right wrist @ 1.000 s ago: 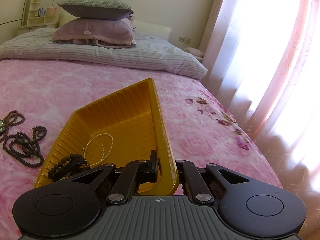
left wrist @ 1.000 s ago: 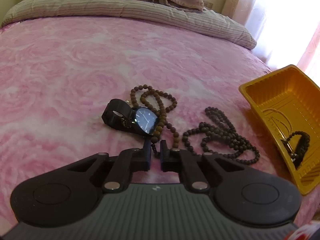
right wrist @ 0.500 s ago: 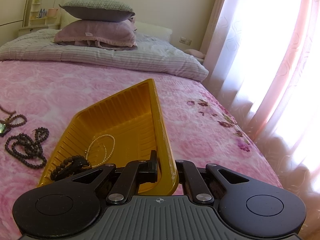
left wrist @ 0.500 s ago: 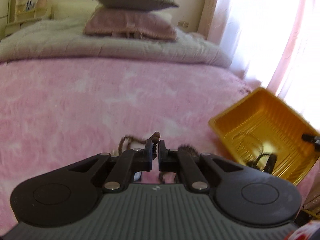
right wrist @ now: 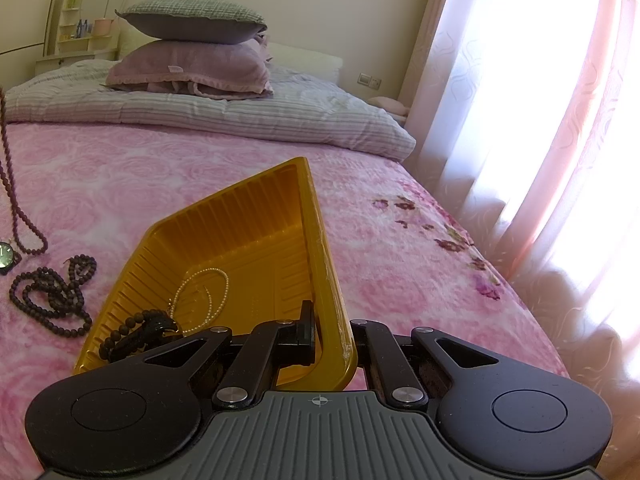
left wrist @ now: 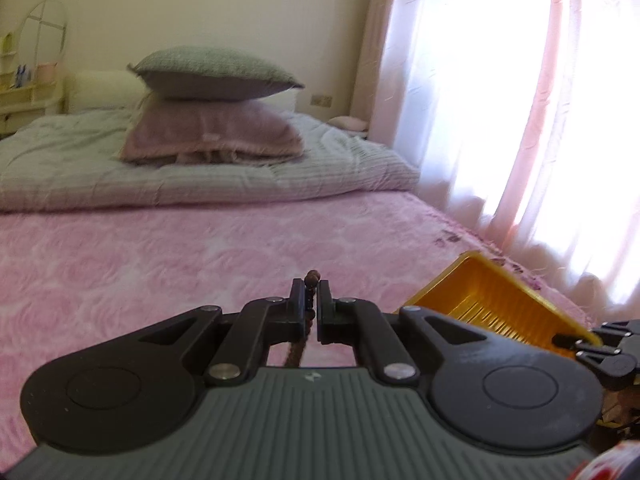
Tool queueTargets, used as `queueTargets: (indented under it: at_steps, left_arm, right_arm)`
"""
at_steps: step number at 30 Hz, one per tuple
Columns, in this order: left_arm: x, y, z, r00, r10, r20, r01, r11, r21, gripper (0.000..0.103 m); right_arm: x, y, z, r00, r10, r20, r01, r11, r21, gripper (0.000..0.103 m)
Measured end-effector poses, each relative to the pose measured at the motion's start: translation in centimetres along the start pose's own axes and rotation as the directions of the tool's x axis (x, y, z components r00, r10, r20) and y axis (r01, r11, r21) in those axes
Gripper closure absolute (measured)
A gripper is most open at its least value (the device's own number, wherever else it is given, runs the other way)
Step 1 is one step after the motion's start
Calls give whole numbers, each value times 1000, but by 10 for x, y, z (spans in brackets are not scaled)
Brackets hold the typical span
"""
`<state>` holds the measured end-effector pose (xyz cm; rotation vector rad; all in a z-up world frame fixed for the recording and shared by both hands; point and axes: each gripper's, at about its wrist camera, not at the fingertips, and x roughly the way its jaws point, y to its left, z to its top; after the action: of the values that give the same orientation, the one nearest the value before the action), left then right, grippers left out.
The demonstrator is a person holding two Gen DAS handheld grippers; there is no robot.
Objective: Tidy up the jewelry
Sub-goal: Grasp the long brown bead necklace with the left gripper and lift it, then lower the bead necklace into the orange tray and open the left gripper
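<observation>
At left, the left gripper pinched the brown bead necklace, dangling above the bed. It should clear the rim before release. Right, the right gripper clamped the yellow tray wall.

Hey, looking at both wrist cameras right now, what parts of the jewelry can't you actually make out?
- Brown bead necklace, left wrist view: its hanging length is hidden behind the left tongs.
- Same necklace, right wrist view: its top is cut off by the left edge.
- Watch, right wrist view: cut off by the left edge.
</observation>
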<state>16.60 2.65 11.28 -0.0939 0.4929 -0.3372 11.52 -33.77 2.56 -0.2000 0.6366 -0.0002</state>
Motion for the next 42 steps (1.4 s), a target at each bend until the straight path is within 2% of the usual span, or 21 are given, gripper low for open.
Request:
queueTargets:
  at_steps: [8, 16, 21, 25, 30, 35, 42]
  left_arm:
    - [4, -39, 22, 995, -96, 38, 94, 995, 46, 99]
    - [16, -90, 32, 975, -216, 42, 212, 974, 84, 99]
    - [32, -120, 30, 960, -281, 14, 278, 955, 103, 99]
    - [54, -138, 20, 948, -315, -48, 319, 942, 103, 99]
    - [76, -155, 2, 933, -337, -124, 350, 930, 109, 99]
    - [84, -164, -7, 922, -350, -163, 371, 921, 120, 99]
    - [93, -163, -9, 922, -344, -179, 366, 925, 107, 99]
  right_arm:
    - [0, -1, -1, 1000, 1, 2, -1, 1000, 6, 97]
    - [0, -2, -2, 1000, 3, 4, -3, 1000, 15, 97]
    - [0, -2, -1, 1000, 6, 5, -6, 1000, 18, 97]
    - [0, -2, -1, 1000, 6, 5, -7, 1000, 21, 97]
    - [0, -3, -2, 1000, 6, 1, -6, 1000, 26, 97]
    - [1, -3, -2, 1000, 8, 2, -8, 1000, 29, 97]
    - [2, -6, -3, 1000, 8, -1, -8, 999, 31, 97]
